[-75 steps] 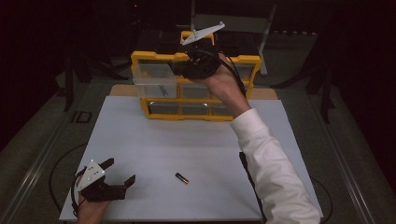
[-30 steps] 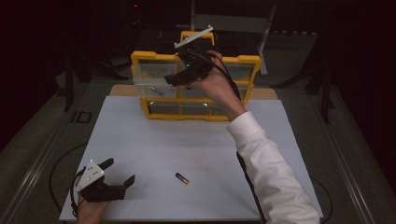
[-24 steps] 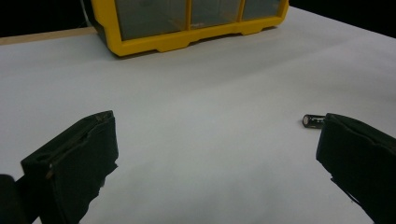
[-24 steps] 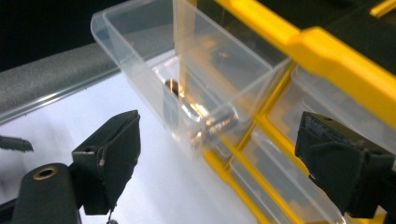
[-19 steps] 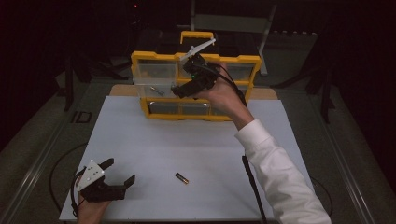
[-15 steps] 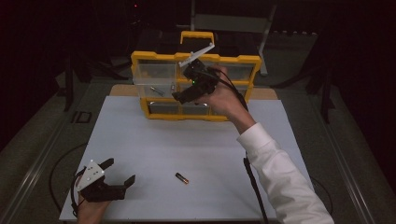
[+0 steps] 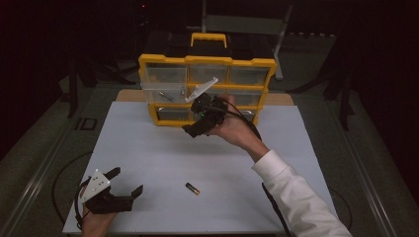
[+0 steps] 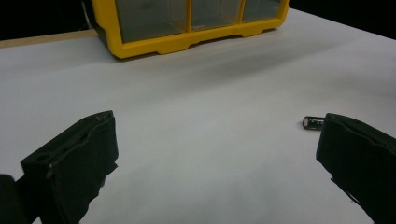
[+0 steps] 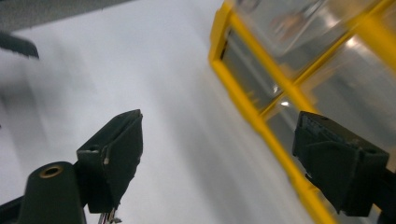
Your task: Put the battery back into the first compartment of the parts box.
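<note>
My table [image 7: 148,148] carries a white board across its top, with a strip of bare wood showing at the far edge behind it. On the white, a yellow drawer cabinet [image 7: 207,61] with clear drawers stands at the far side. A small battery [image 7: 192,188] lies alone on its side near my edge, well apart from the cabinet.

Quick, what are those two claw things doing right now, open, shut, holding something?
Left gripper: open, holding nothing, low over the white table.
Right gripper: open, holding nothing, in front of the yellow drawer box.
</note>
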Demonstrator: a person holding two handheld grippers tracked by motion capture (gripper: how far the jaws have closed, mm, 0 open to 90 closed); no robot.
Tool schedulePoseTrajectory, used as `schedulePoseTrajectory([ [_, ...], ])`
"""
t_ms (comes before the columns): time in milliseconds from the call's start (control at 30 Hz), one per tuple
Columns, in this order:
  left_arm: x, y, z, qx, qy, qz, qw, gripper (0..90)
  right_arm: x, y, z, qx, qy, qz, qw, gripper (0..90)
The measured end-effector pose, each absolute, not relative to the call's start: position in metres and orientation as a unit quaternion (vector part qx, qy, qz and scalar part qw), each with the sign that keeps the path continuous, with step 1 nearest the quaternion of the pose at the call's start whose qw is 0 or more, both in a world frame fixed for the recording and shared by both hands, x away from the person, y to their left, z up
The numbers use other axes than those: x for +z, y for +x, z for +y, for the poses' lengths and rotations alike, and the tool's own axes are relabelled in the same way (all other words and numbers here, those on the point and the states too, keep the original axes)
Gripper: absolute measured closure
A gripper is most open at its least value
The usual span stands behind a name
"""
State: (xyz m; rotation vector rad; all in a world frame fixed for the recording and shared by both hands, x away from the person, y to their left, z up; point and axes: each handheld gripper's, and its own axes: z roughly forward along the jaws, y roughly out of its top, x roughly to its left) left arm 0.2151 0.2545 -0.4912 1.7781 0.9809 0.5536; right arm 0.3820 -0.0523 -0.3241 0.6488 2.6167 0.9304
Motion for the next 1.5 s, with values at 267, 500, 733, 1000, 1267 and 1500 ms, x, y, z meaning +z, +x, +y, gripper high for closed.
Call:
schedulePoseTrajectory([
  [267,-0.491,0.215,0.255,0.230,0.732,0.406,0.497,0.0,-0.360,0.372,-0.057,0.313,0.224,0.915,0.120,16.5],
  [500,-0.491,0.214,0.255,0.230,0.732,0.406,0.496,0.0,-0.383,0.361,-0.060,0.303,0.220,0.921,0.102,16.6],
  [733,-0.491,0.215,0.255,0.230,0.732,0.406,0.497,0.0,-0.411,0.349,-0.058,0.281,0.209,0.933,0.079,16.6],
  [1000,-0.491,0.215,0.254,0.231,0.732,0.406,0.496,0.0,-0.439,0.337,-0.055,0.257,0.204,0.943,0.055,16.6],
  [1267,-0.491,0.215,0.254,0.231,0.733,0.405,0.495,0.0,-0.459,0.330,-0.046,0.234,0.191,0.953,0.039,17.2],
  [1500,-0.491,0.215,0.254,0.230,0.733,0.406,0.495,0.0,-0.474,0.326,-0.038,0.204,0.172,0.963,0.030,20.0],
])
